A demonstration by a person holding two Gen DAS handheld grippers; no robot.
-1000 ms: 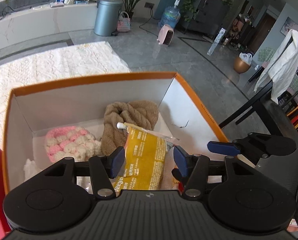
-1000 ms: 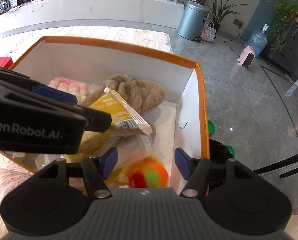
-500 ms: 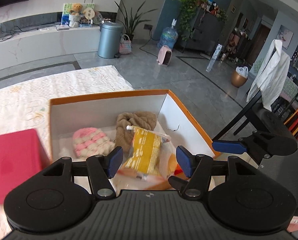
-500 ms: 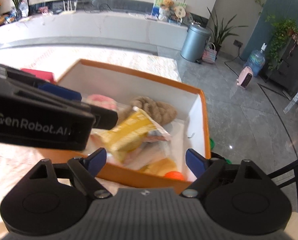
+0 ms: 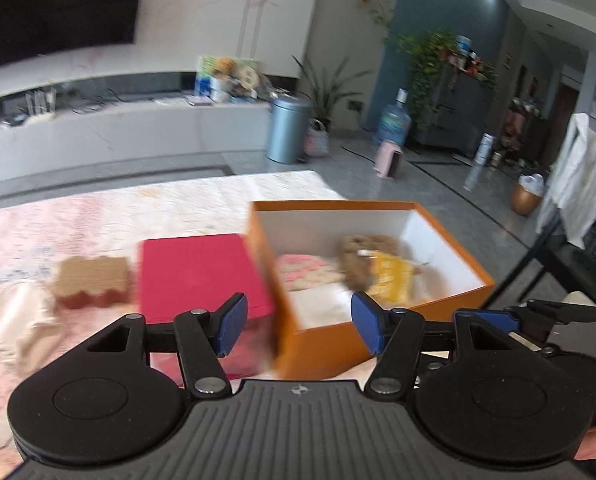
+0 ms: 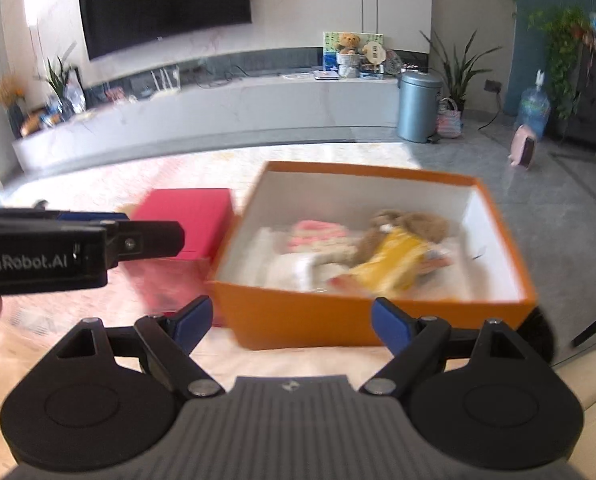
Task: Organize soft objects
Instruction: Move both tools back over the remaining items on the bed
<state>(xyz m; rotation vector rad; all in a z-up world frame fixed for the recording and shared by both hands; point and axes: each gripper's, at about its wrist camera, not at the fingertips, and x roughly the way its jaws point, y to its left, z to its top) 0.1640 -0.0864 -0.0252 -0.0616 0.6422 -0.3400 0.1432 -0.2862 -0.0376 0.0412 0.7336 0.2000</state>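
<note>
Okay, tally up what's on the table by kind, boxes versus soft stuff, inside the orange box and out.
Boxes: 2, the orange box and red box.
Soft items inside the orange box: 3 clear, pink knit, brown plush, yellow packet.
Soft items outside: 2, tan sponge, cream cloth.
Total: 7.

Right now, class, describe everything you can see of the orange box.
The orange box is an open, lidless rectangular carton, apparently card, orange outside and white inside. It sits upright on the pale patterned cloth, close beside a red box; the blur hides whether they touch. Inside lie a brown plush, a pink knitted piece and a yellow packet. Neither gripper touches it.
</note>
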